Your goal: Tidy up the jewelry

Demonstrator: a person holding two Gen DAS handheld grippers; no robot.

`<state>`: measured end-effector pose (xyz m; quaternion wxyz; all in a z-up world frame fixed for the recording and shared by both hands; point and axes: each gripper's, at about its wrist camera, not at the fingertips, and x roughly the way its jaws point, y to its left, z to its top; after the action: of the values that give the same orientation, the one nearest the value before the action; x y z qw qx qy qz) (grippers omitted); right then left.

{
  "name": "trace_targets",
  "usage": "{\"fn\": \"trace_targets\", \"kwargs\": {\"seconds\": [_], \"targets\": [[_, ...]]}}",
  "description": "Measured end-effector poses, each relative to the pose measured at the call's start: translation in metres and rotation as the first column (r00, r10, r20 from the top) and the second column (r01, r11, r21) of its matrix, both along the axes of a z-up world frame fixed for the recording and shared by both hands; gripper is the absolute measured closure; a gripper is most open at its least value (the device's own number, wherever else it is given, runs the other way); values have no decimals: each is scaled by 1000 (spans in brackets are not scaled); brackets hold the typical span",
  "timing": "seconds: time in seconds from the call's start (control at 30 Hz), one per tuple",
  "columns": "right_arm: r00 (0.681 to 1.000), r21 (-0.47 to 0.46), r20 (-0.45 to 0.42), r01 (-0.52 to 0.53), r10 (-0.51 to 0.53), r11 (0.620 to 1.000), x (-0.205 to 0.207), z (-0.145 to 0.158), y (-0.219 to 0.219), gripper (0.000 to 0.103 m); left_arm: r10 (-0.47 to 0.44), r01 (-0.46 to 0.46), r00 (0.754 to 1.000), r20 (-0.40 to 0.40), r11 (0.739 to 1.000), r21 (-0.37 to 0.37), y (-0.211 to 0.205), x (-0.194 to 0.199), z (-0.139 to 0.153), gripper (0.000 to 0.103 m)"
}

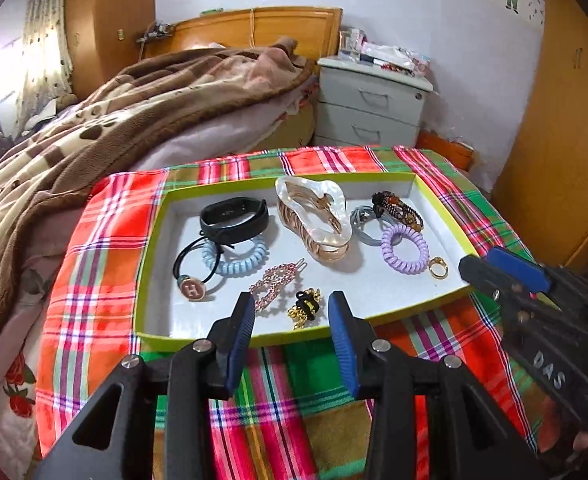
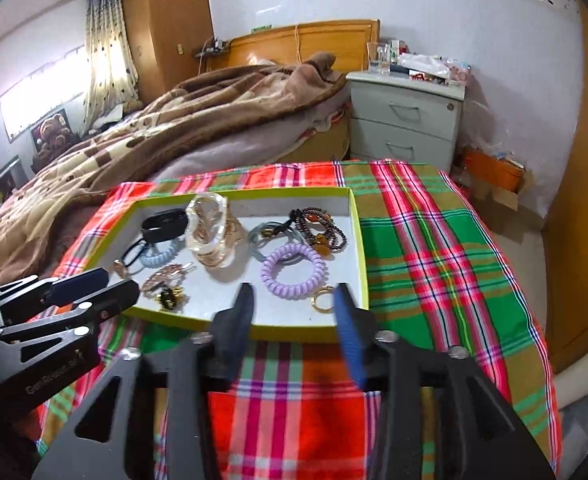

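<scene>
With both sets of fingers spread wide and holding nothing, I have the left gripper (image 1: 292, 308) hanging over the near rim of the tray (image 1: 156, 236), its blue pads framing a small gold-and-black ornament (image 1: 305, 307) that lies just inside that rim, untouched. My right gripper (image 2: 294, 300) sits over the same near rim further toward the tray's right end, its fingers also apart, with the gold ring (image 2: 322, 300) showing between them on the tray floor and the lilac spiral hair tie (image 2: 294, 270) just beyond it.

Everything sits inside the tray, a shallow white box with a lime-green edge. Next to the gold-and-black ornament is a pink rhinestone hair clip (image 1: 272, 284). Toward the tray's left end lie a black hair elastic with a round H charm (image 1: 192, 290), a pale blue spiral hair tie (image 1: 236, 260) and, behind those, a black fitness band (image 1: 234, 216). In the tray's middle is a large pearly hair claw (image 1: 313, 216) with gold teeth. At the tray's right end, behind the lilac tie, lie a grey elastic (image 1: 361, 224) and a dark beaded bracelet (image 1: 397, 208) with amber stones.

The tray rests on the desk, on a red, green and orange plaid cloth (image 2: 433, 248). Beyond the desk are a bed with a brown blanket (image 1: 134, 108) and a grey nightstand (image 2: 405, 120).
</scene>
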<state>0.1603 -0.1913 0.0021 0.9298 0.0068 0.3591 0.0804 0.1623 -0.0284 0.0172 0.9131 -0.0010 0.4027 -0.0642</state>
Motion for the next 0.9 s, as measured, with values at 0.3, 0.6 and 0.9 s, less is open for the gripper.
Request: {"fn": "trace_targets", "kwargs": {"seconds": [0.3,0.6,0.9], "targets": [[1000,-15,26,-1,1,1000,-11,2,9,57,45,-45,999,24,999,9,2,-11,3,63],[1000,-2,31,2,-2,1000,-17,2,11,57,59,-59,998,29,998,13,3,-15,3,63],[999,-1,36,3,-3,1000,-19,2,13,57,70,-70,997,28,998,-8,8,-20,3,63]]}}
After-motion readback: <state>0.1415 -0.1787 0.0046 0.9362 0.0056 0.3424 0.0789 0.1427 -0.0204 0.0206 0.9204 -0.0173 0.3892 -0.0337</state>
